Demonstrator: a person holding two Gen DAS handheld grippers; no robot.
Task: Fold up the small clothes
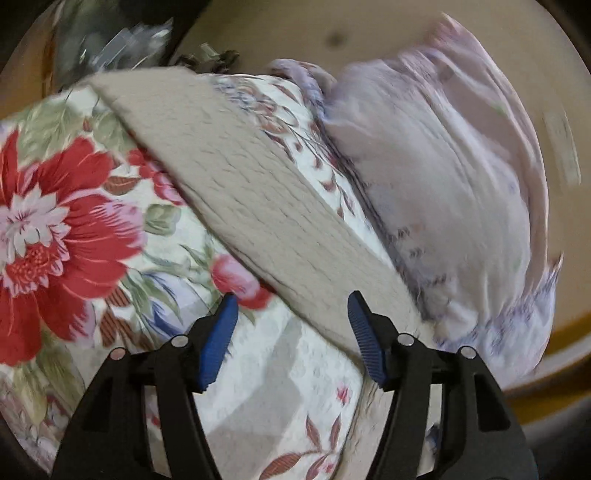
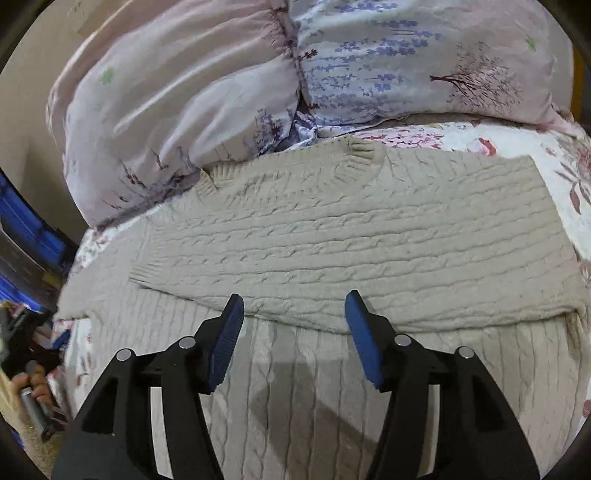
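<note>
A beige cable-knit sweater lies flat on a floral bedspread, with one part folded over the rest along an edge just ahead of my right gripper. That gripper is open and empty, hovering just above the knit. In the left wrist view the sweater shows as a diagonal beige band across the bedspread. My left gripper is open and empty, above the bedspread at the sweater's near edge. This view is blurred.
A pale lilac pillow with tree and lavender print lies against the sweater's far side; it also shows in the left wrist view. A cream wall stands behind. Clutter and a hand holding a metal handle sit at left.
</note>
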